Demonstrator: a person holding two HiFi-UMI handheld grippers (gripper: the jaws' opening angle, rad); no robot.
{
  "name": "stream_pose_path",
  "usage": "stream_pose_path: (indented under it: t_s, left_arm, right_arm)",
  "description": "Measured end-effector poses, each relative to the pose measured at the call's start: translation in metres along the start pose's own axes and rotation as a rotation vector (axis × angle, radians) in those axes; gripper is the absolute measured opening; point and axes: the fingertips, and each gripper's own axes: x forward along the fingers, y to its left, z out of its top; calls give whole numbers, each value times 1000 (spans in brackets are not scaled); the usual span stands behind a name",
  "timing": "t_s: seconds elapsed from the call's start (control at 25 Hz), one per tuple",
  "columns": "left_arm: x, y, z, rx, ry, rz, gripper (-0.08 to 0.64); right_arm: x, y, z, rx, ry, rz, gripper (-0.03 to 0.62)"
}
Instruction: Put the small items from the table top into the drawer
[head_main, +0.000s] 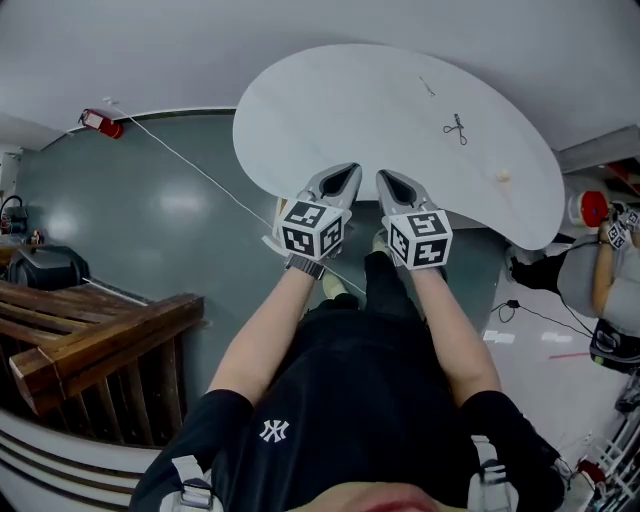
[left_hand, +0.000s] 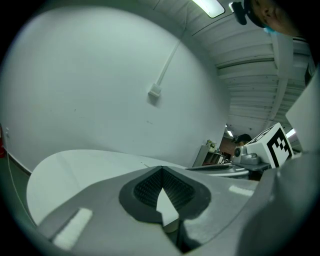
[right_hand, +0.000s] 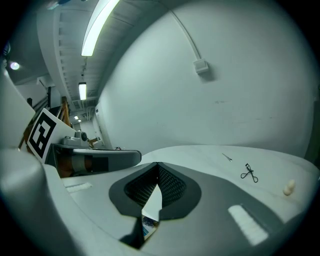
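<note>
A white rounded table (head_main: 360, 110) lies ahead of me. On its right part lie a thin metal pin-like item (head_main: 427, 87), a black scissor-shaped tool (head_main: 457, 128) and a small cream lump (head_main: 503, 176). The right gripper view shows the same three: the pin-like item (right_hand: 227, 157), the tool (right_hand: 249, 173) and the lump (right_hand: 288, 187). My left gripper (head_main: 349, 170) and right gripper (head_main: 385, 176) hover side by side over the table's near edge. Both are shut, tips touching, with nothing between them. In their own views the left gripper (left_hand: 161, 169) and right gripper (right_hand: 157, 164) point across the bare table top. No drawer shows.
A wooden rack (head_main: 90, 340) stands on the floor at my left. A red object (head_main: 103, 123) with a white cable (head_main: 190, 165) lies on the grey floor beyond it. Another person (head_main: 600, 270) is at the right edge. A white wall (left_hand: 100, 75) rises behind the table.
</note>
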Motion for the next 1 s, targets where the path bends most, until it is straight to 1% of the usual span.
stream_pose_path:
  t_s: [0.28, 0.68, 0.84, 1.0]
  left_arm:
    - [57, -23, -1, 9, 43, -62, 0]
    - [145, -46, -7, 8, 108, -121, 0]
    - [178, -52, -9, 13, 128, -135, 0]
    - [211, -57, -15, 13, 149, -151, 0]
  right_arm:
    - [-5, -64, 5, 60, -10, -71, 23]
    - [2, -154, 6, 82, 2, -143, 25]
    - [3, -196, 4, 131, -4, -177, 26]
    - [5, -237, -6, 168, 19, -209, 27]
